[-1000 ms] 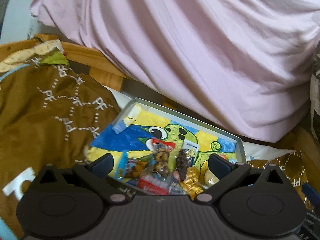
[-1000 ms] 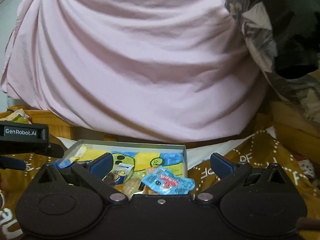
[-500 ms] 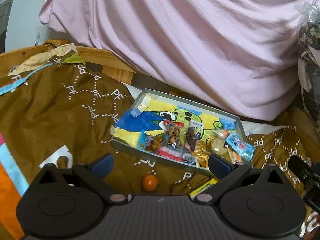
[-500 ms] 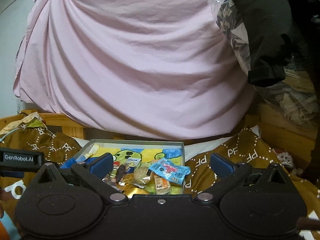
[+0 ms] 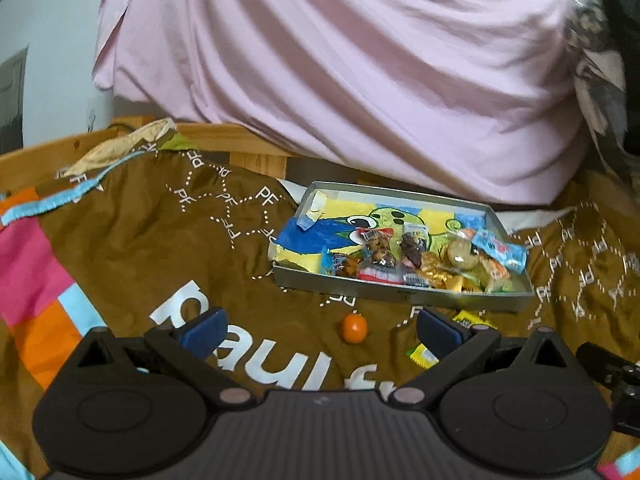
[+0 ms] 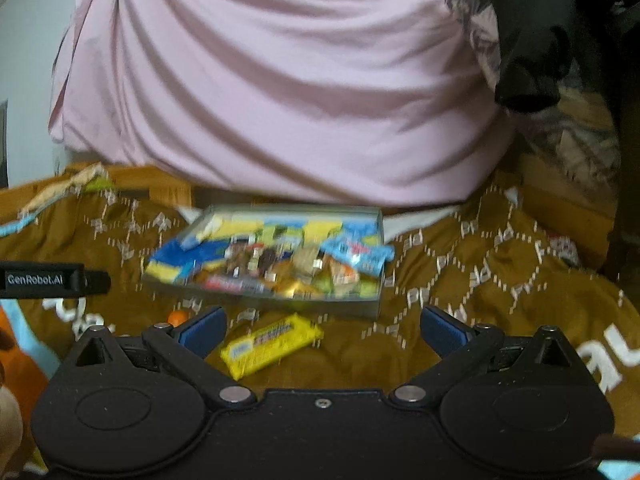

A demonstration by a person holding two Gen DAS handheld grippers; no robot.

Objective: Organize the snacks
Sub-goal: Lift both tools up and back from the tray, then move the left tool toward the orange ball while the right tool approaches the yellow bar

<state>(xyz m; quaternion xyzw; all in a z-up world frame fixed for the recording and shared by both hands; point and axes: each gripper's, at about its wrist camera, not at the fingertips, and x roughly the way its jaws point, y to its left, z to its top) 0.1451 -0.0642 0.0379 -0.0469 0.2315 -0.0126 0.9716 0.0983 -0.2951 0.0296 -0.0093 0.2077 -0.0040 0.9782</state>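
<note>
Yellow snack bar (image 6: 272, 344) lies slanted, right end farther.

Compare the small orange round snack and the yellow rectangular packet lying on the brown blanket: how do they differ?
The small orange round snack is ball-shaped and plain; the yellow rectangular packet is flat, elongated and printed. The orange snack is much the smaller. It sits ahead of the left gripper, while the yellow packet lies angled between the right gripper's open fingers. Both lie loose on the brown blanket, outside the grey tray.
</note>
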